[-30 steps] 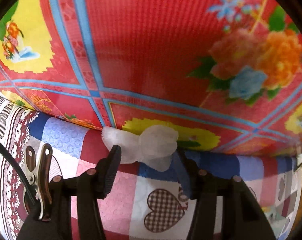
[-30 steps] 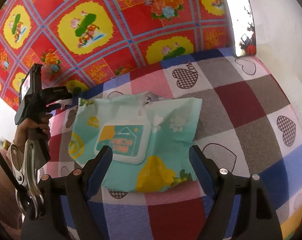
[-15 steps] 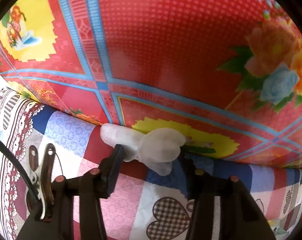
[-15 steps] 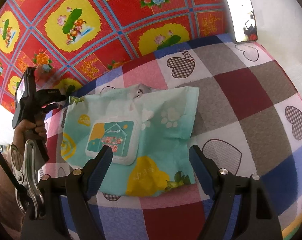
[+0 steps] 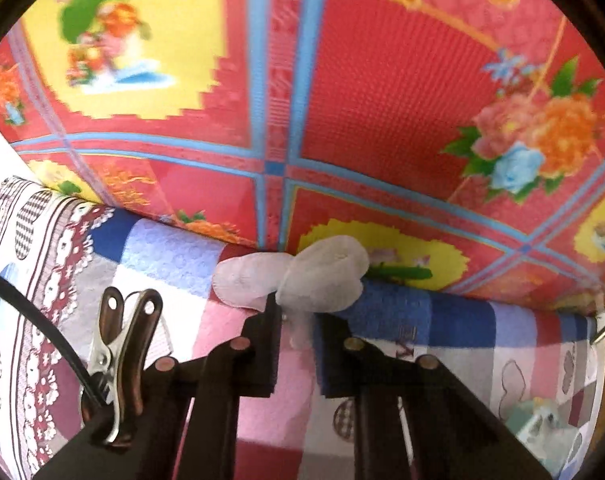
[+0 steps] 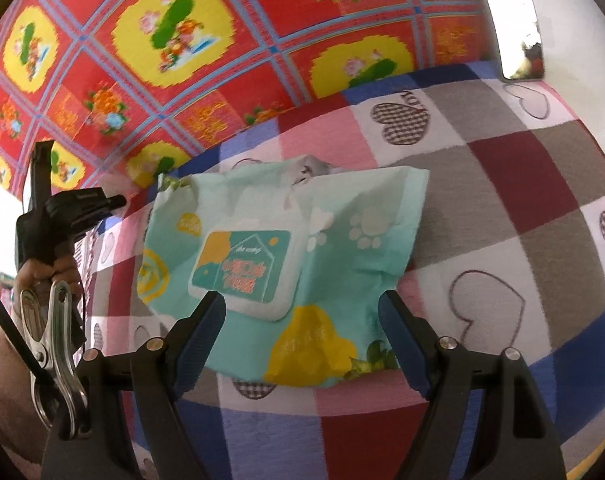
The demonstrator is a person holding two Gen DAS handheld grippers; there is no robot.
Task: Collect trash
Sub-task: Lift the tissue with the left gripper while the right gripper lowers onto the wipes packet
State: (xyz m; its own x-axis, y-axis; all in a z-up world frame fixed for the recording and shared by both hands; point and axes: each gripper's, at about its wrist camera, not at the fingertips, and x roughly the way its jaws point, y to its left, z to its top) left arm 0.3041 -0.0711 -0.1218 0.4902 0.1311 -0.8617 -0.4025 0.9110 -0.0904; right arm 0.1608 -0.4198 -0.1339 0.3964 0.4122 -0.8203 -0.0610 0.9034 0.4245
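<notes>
Patterned red sheeting (image 5: 382, 100) with blue grid lines, yellow medallions and flower clusters fills the upper part of both wrist views, rising like a wall behind a surface draped in a checked cloth (image 6: 522, 208). That cloth has squares of pink, grey, dark red, blue and white, some printed with heart outlines or gingham hearts. Whether the surface beneath is a desk or a bed cannot be told.

On the cloth, in the right wrist view, lies a soft mint-green pack of wipes (image 6: 302, 256) with a white flip lid, yellow patches and paw prints. It sits just ahead of the right gripper (image 6: 302, 344), whose two fingers stand wide apart to either side of the pack's near edge, released and gripping nothing.

At the far left of that view, a hand (image 6: 42, 276) holds the other tool's dark handle.

In the left wrist view, a crumpled white tissue (image 5: 298, 276) lies at the back edge of the cloth, touching the red sheeting. The left gripper (image 5: 296, 320) is clenched on the tissue's near end, a thin strip of white pinched between its two fingers. A metal spring clip (image 5: 122, 360) is fixed to the tool's left side.
</notes>
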